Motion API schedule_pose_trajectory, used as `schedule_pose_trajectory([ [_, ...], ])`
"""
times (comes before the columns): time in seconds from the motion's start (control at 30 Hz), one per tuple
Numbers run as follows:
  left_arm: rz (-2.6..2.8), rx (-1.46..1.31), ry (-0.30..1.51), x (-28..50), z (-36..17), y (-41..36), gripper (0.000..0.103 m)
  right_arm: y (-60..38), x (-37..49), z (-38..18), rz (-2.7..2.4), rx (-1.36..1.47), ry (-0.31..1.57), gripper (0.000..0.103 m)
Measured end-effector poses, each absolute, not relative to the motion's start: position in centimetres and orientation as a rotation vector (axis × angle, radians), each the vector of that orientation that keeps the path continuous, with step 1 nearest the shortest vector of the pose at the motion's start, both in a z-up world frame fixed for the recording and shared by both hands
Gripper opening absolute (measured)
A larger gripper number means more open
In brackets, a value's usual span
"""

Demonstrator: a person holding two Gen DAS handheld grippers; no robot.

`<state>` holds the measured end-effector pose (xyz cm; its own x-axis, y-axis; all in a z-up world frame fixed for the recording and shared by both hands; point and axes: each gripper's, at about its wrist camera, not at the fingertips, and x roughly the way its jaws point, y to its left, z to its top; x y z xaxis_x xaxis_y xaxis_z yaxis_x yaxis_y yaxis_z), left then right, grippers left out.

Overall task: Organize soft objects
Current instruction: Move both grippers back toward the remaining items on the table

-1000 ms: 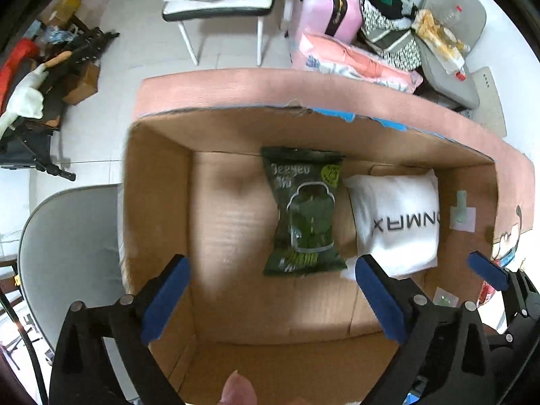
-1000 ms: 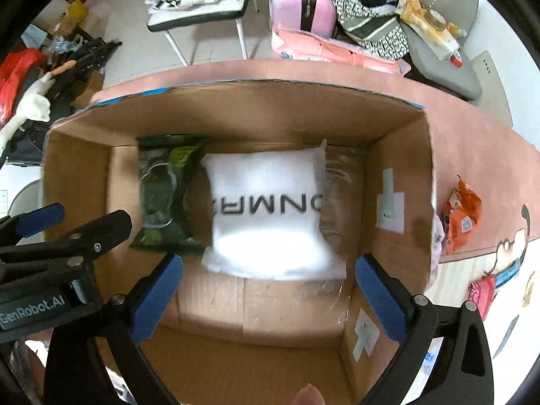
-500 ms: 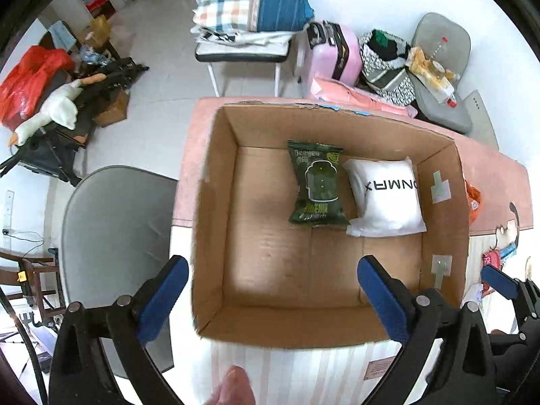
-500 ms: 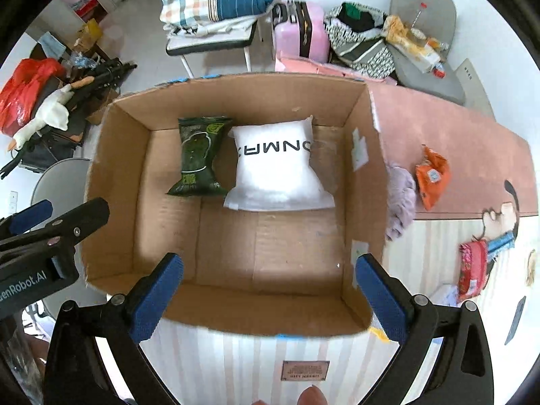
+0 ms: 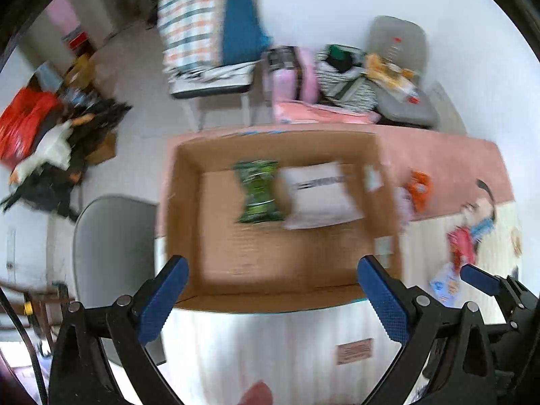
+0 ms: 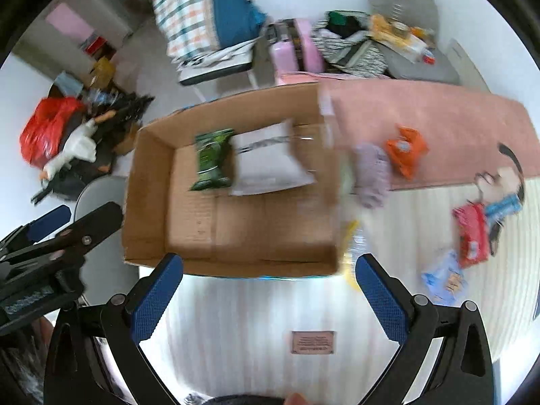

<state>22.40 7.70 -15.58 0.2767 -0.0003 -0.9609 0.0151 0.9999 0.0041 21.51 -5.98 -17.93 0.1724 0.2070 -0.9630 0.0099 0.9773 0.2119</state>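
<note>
Left gripper [image 5: 270, 290] hangs above the near rim of the cardboard box [image 5: 189, 202], its blue pads spread wide and nothing between them; the right gripper [image 6: 270, 283] is likewise wide apart and empty, poised over the near wall of the box and the striped cloth in front of it. Inside the box, toward its far side, a green snack packet [image 6: 212, 160] lies just beside a white pillow pack [image 6: 268, 165], the two touching or nearly so. To the right, outside the box on the table, wait a grey-lilac cloth bundle [image 6: 371, 172], an orange packet [image 6: 406, 150], a red packet [image 6: 470, 234] and a blue packet [image 6: 445, 278], so the sorting looks only partly done. Risks from here are a pinch taken too shallow on a slack packet, which could let it slip free over the table edge, or a gripper catching the box wall and shoving the box along. Both views are smeared by motion, so the printing on the packets cannot be read, and a yellowish thing [image 6: 351, 256] at the box's right corner is too blurred to name.
</note>
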Motion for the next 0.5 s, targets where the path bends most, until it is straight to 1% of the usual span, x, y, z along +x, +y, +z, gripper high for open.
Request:
schedule_pose_trajectory([
  [0.07, -0.072, 0.068, 1.298, 23.8, -15.5, 4.4, 0.102, -10.1, 21.5, -17.8, 0.081, 0.210, 1.401, 0.103],
  [0.17, -0.165, 0.187, 1.350, 27.3, -17.0, -1.9, 0.102, -17.1, 21.8, -18.8, -0.034, 0.250, 1.417, 0.103],
  [0.33, -0.274, 0.376, 1.481, 33.1, -22.3, -11.5, 0.102, -28.3, 23.0, -23.3, -0.206, 0.323, 1.478, 0.103],
  [0.4, -0.288, 0.443, 1.558, 35.2, -25.8, -15.1, 0.096, -32.0, 23.8, -25.9, -0.246, 0.353, 1.515, 0.103],
  [0.43, -0.296, 0.465, 1.598, 36.0, -27.4, -16.3, 0.096, -33.6, 24.2, -27.2, -0.258, 0.363, 1.530, 0.103],
  [0.47, -0.291, 0.481, 1.628, 36.5, -28.7, -17.1, 0.092, -34.6, 24.5, -28.2, -0.262, 0.372, 1.545, 0.101],
  [0.5, -0.285, 0.495, 1.656, 37.0, -29.9, -17.8, 0.086, -35.5, 24.9, -29.5, -0.265, 0.384, 1.570, 0.097],
])
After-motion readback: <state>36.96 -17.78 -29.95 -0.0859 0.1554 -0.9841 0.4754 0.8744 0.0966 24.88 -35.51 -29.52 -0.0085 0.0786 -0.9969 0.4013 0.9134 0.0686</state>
